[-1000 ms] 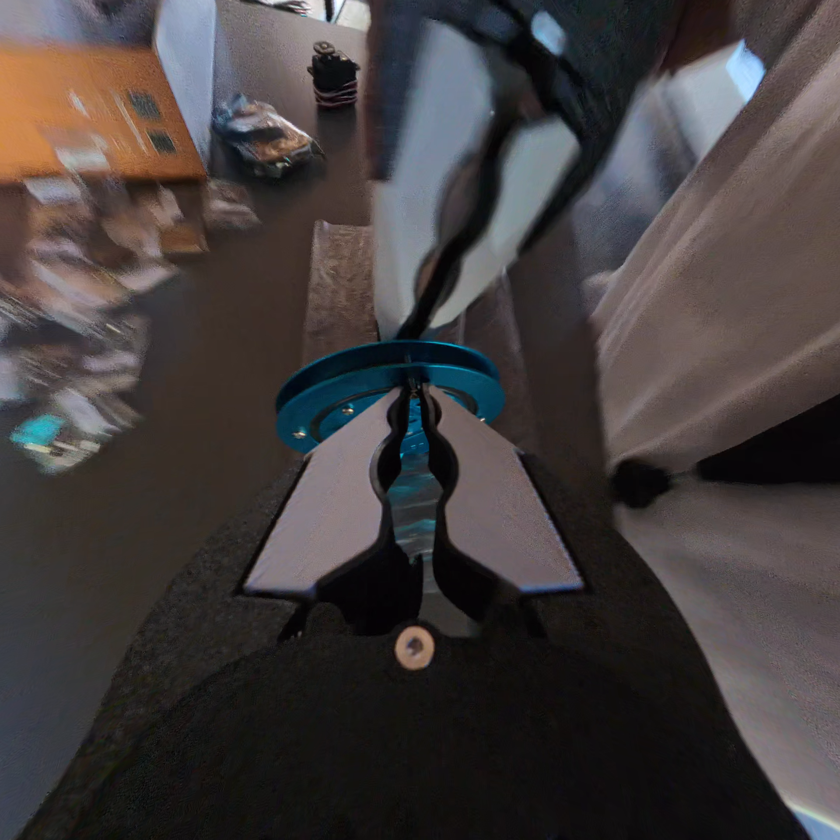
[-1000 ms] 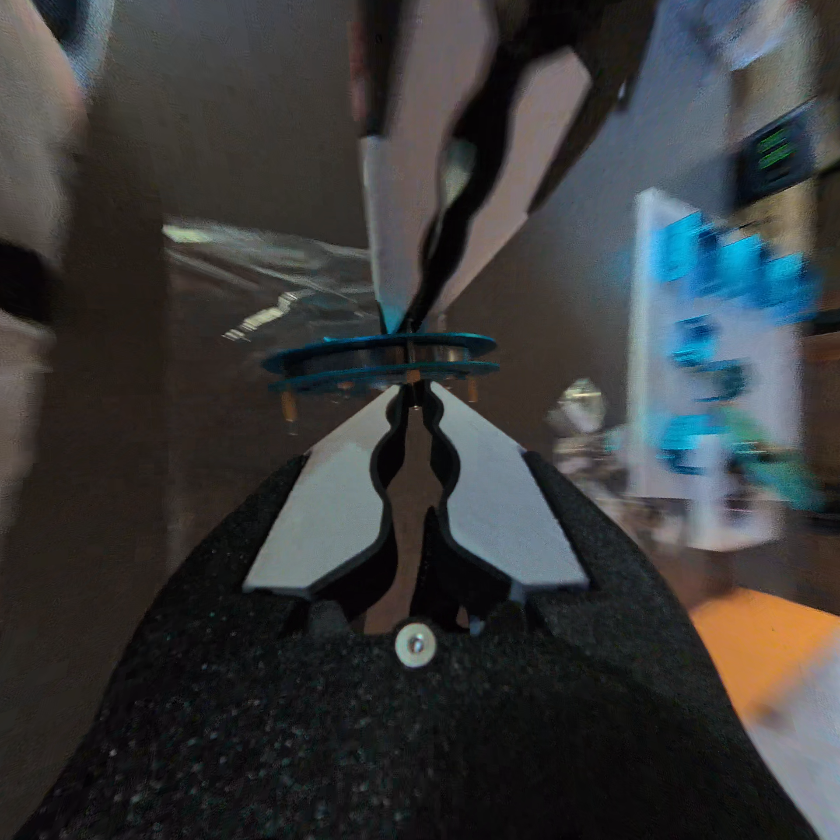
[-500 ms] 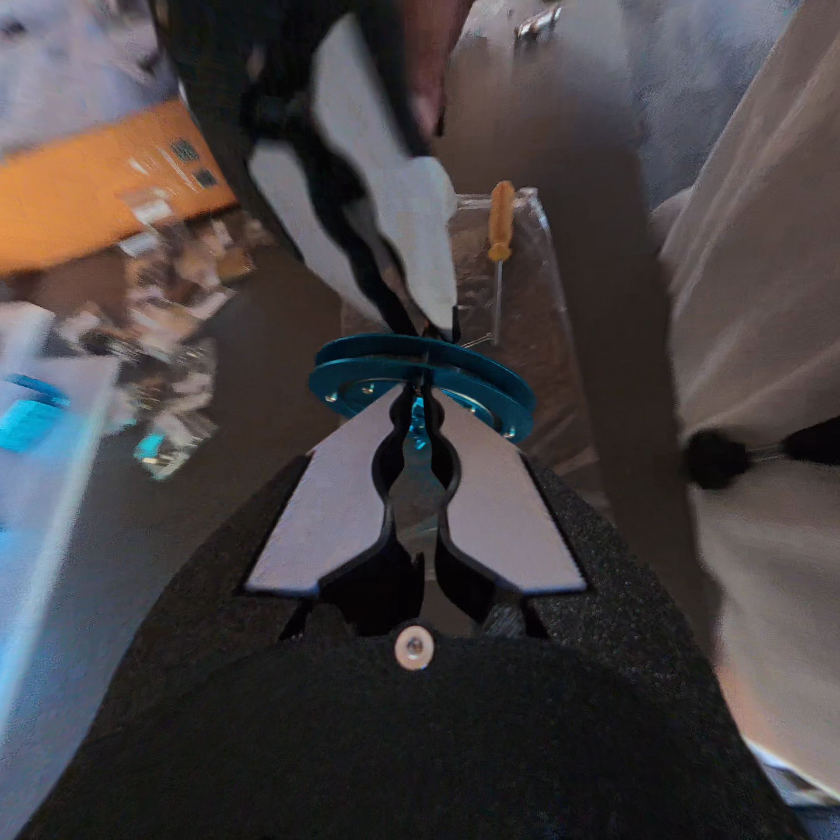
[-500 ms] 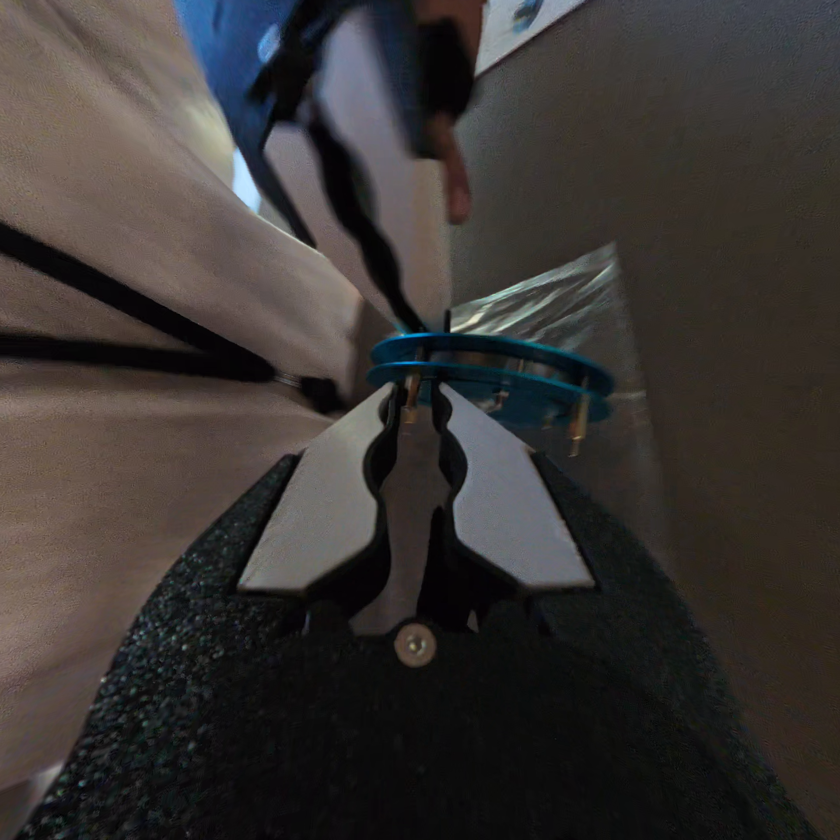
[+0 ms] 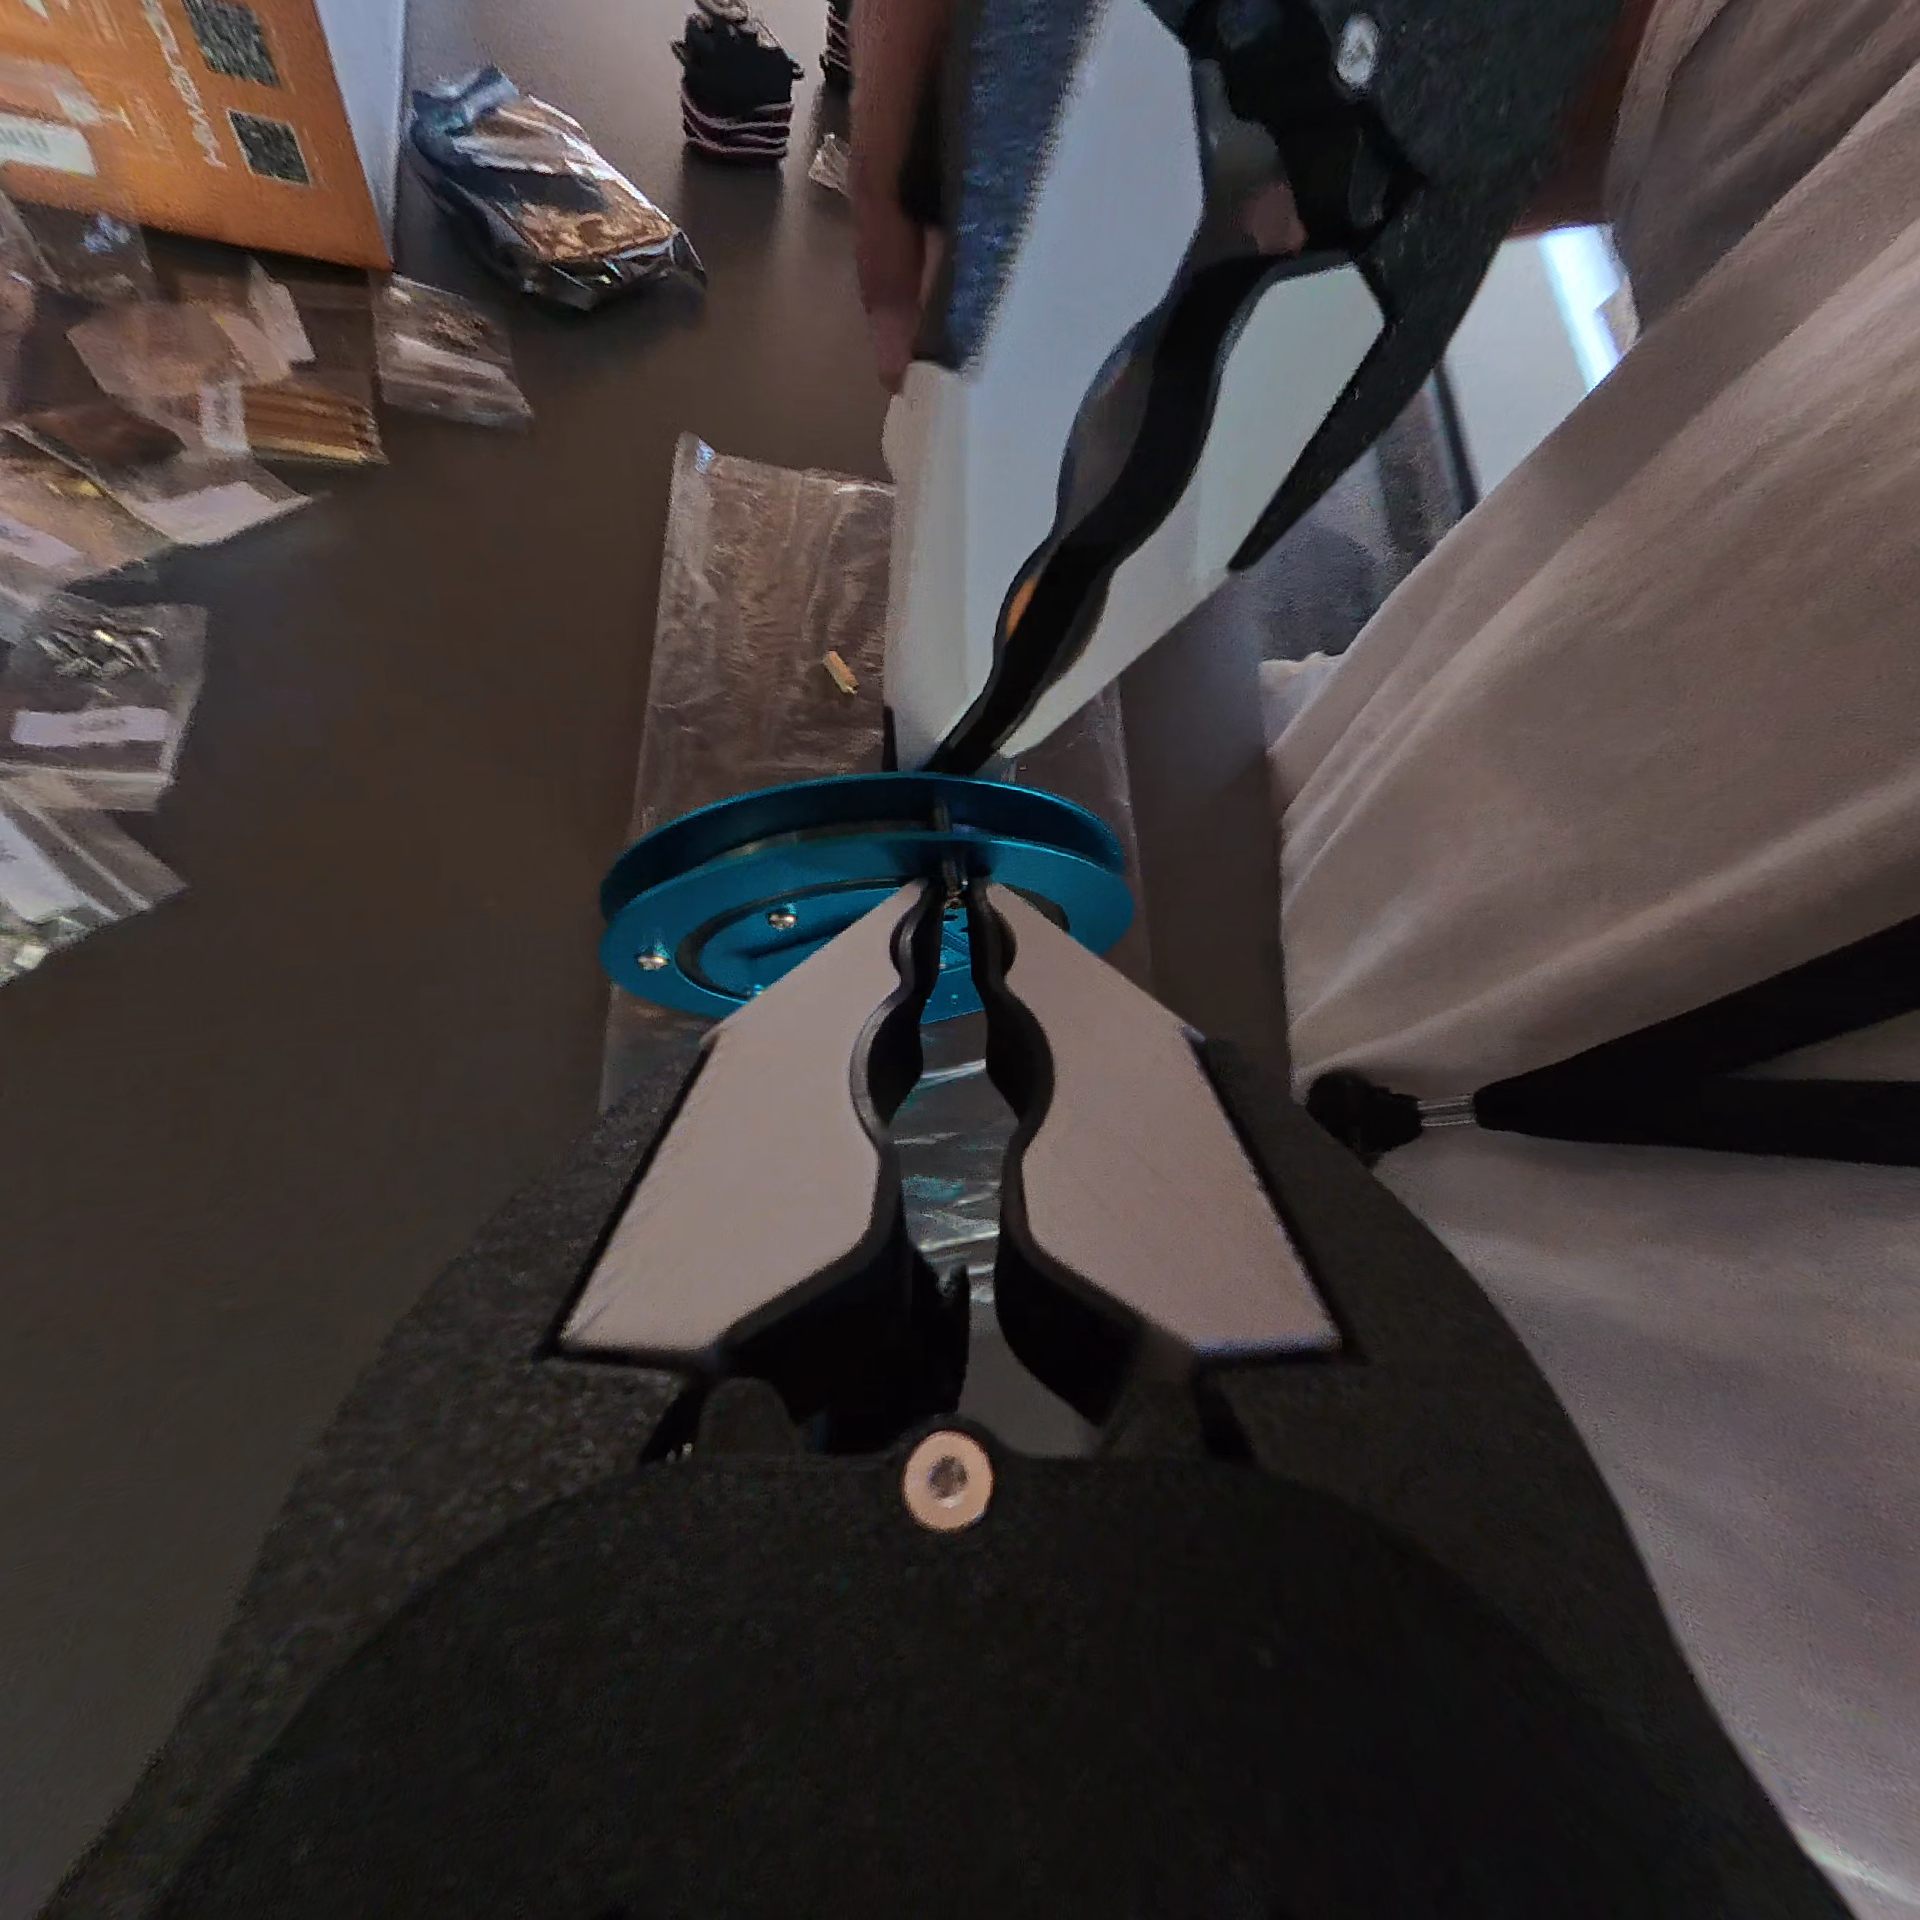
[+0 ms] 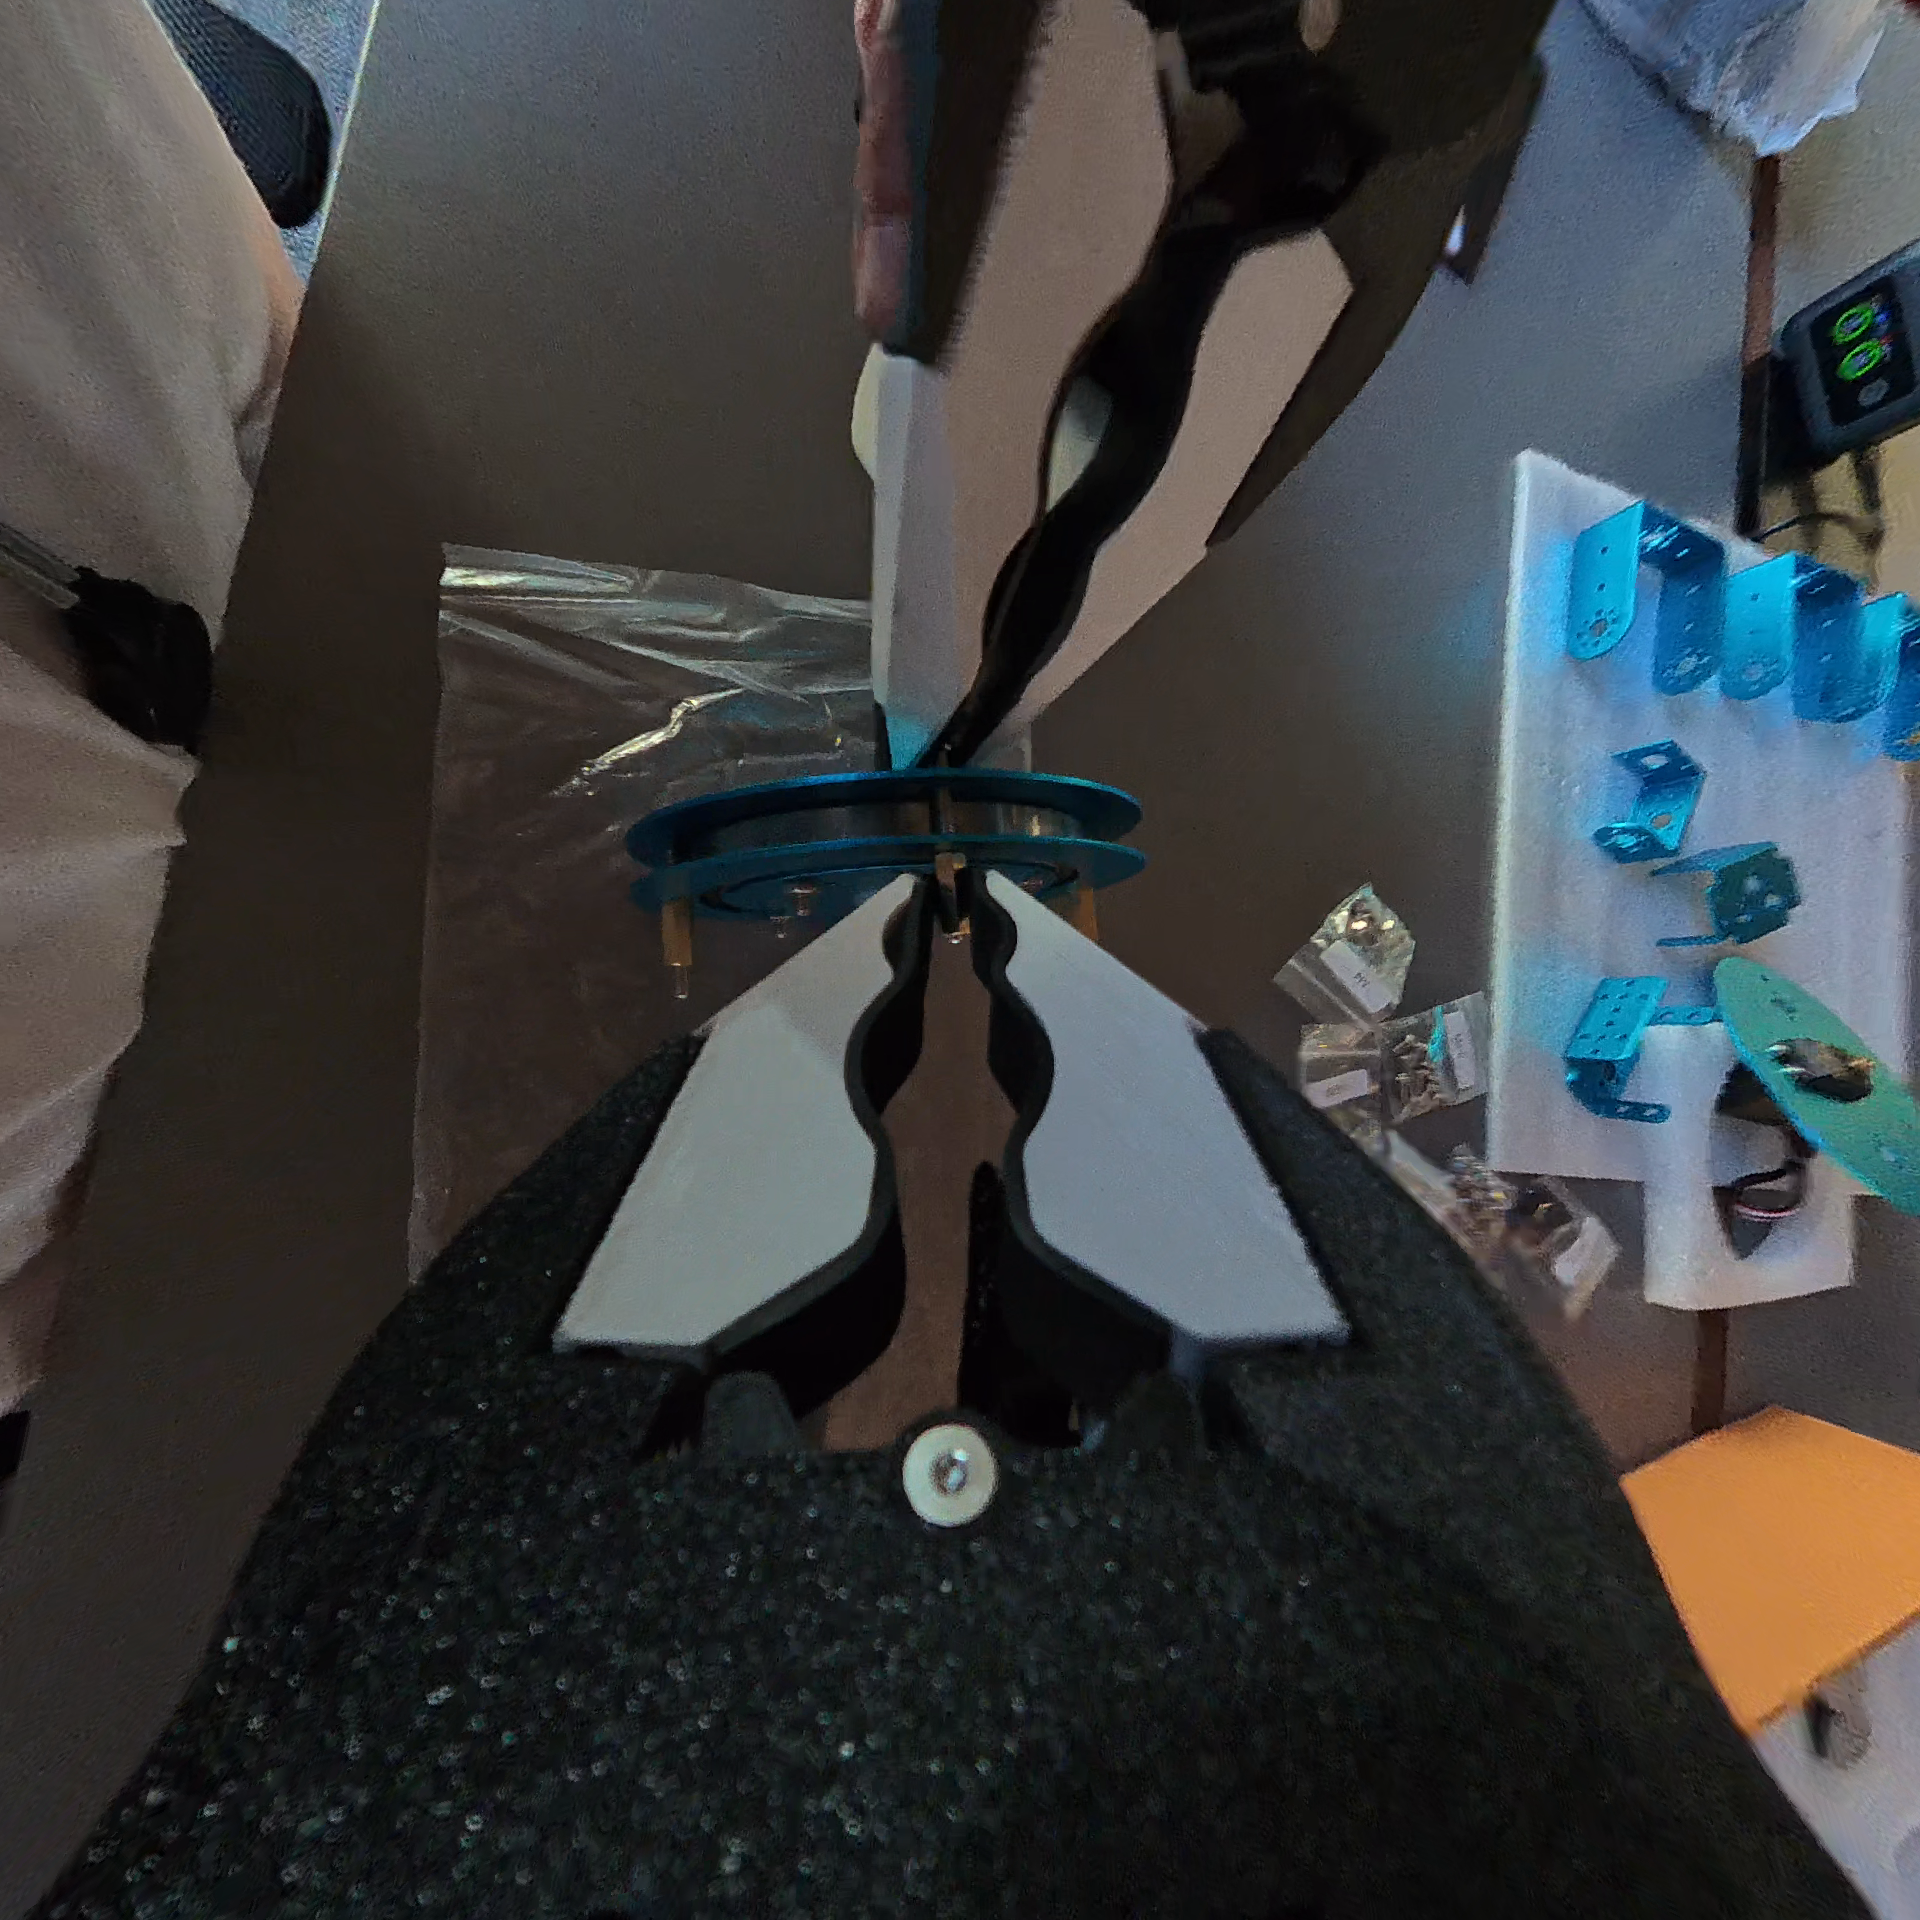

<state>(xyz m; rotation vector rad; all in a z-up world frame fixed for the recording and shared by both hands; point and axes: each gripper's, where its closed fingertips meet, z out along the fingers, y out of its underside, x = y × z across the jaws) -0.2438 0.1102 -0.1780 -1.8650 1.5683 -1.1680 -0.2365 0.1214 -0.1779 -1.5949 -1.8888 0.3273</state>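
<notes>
A blue disc assembly [image 5: 727, 914], two round blue plates joined by brass standoffs [image 6: 675, 935], hangs in the air over a clear plastic bag [image 5: 769, 582]. My left gripper [image 5: 951, 894] is shut on its near rim. My right gripper [image 6: 951, 904] is shut on the opposite rim, at a brass standoff. Each gripper shows in the other's view, coming down from above onto the far rim: the right one in the left wrist view [image 5: 935, 764], the left one in the right wrist view [image 6: 925, 753]. The assembly [image 6: 790, 821] is seen nearly edge-on there. A loose brass standoff [image 5: 840, 670] lies on the bag.
The dark table [image 5: 364, 831] holds small parts bags [image 5: 447, 353], an orange box [image 5: 177, 114] and a black servo [image 5: 732, 78]. In the right wrist view, a white foam tray [image 6: 1558, 727] with blue brackets, screw bags [image 6: 1382, 1018] and a small screen device [image 6: 1860, 353] lie right. A person's beige clothing [image 5: 1610, 727] is close. Only a small space, under 4 cm, lies between the two pairs of fingers.
Both grippers kept hold of the disc assembly while swinging it round: half a second ago it was turned toward the person's body, now it is back over the bag and steadier.
</notes>
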